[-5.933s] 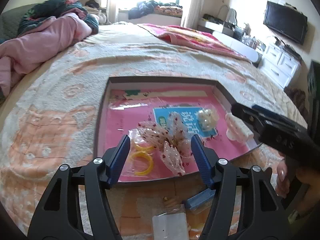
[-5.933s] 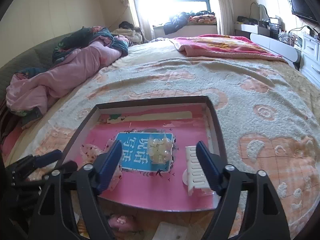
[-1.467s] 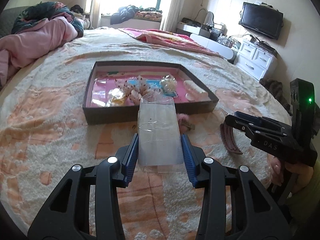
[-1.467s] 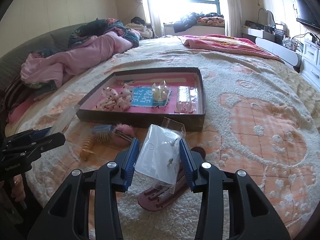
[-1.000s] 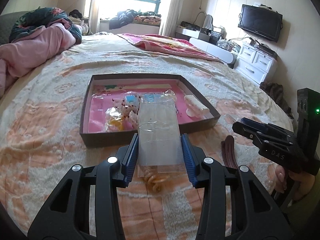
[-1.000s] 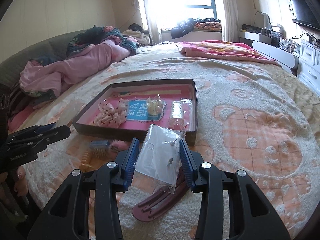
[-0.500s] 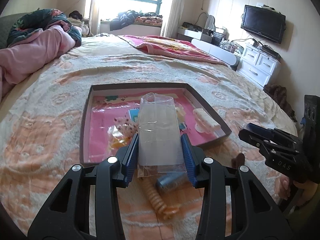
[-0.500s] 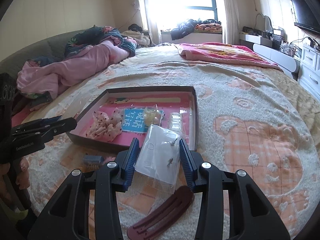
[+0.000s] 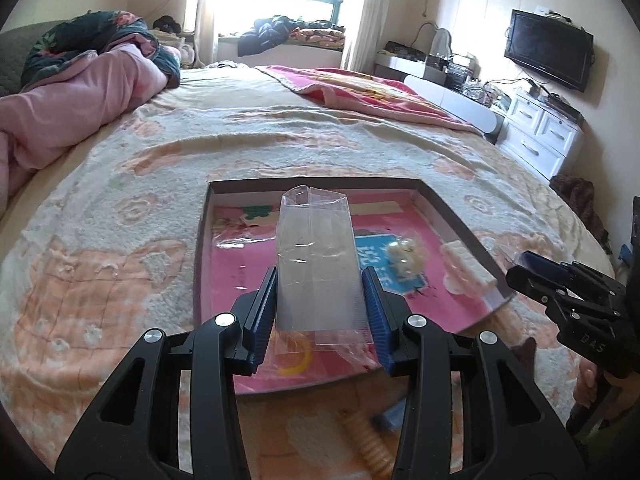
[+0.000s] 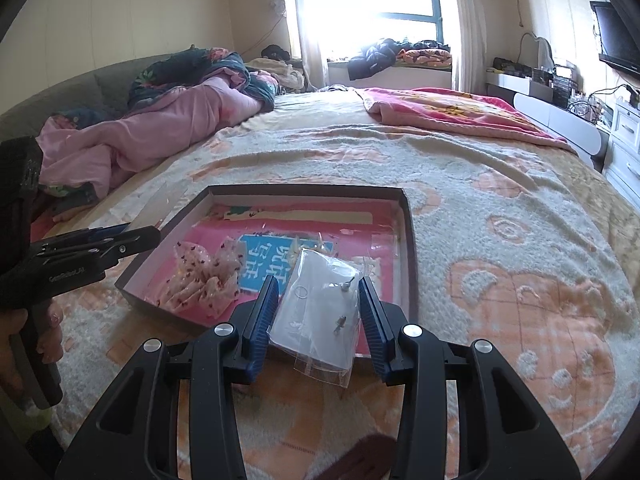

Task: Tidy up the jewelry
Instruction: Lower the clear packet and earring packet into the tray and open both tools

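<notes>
My left gripper (image 9: pixel 320 300) is shut on a clear empty plastic bag (image 9: pixel 316 256) and holds it above the near part of the pink-lined dark box (image 9: pixel 312 182). My right gripper (image 10: pixel 318 308) is shut on a clear bag with small earrings (image 10: pixel 320 308) over the box's near right corner (image 10: pixel 408 248). The box holds a spotted hair bow (image 10: pixel 204 276), a pearl cluster (image 9: pixel 406 250), a white hair clip (image 9: pixel 466 270) and yellow rings in a bag (image 9: pixel 298 360). The right gripper also shows in the left wrist view (image 9: pixel 520 276), the left gripper in the right wrist view (image 10: pixel 148 236).
The box lies on a fuzzy cream and orange blanket (image 9: pixel 120 240) over the bed. An orange spiral hair tie (image 9: pixel 370 444) and a blue item (image 9: pixel 390 416) lie in front of the box. A dark red comb clip (image 10: pixel 360 460) lies below my right gripper. Pink bedding (image 10: pixel 132 136) is piled at the left.
Both grippers have moved forward toward the box with their bags still held. The left bag now hangs over the box's inside, and the right bag over its near right corner.
</notes>
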The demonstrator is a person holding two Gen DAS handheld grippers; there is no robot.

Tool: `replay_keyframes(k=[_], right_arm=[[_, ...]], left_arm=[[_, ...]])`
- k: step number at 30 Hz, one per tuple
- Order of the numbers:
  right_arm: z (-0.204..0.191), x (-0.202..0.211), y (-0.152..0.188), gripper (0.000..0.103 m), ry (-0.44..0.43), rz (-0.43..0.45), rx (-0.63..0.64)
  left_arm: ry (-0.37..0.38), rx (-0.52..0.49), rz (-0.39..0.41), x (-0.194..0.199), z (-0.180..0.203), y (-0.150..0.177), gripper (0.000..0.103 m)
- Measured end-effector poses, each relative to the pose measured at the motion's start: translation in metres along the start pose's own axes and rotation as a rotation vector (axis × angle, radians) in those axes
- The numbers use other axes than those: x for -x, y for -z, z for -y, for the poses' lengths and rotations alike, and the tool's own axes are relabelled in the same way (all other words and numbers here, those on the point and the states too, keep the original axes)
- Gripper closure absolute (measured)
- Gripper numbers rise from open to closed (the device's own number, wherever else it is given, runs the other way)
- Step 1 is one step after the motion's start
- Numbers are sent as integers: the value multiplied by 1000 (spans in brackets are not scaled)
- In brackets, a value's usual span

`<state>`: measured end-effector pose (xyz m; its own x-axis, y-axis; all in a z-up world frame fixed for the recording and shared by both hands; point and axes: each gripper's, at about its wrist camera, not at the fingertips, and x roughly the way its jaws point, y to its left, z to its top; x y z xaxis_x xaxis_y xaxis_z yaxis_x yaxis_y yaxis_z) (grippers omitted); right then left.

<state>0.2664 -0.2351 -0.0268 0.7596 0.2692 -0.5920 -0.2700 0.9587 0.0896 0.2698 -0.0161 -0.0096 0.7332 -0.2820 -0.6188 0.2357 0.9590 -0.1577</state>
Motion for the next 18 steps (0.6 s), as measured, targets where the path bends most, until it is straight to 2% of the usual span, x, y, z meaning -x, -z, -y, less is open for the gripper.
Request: replay_keyframes(k=[18], right_arm=[[-1,-72,-35,64,34,-77,35]], left_arm=[[-10,29,-60,-43,-23,1,69]])
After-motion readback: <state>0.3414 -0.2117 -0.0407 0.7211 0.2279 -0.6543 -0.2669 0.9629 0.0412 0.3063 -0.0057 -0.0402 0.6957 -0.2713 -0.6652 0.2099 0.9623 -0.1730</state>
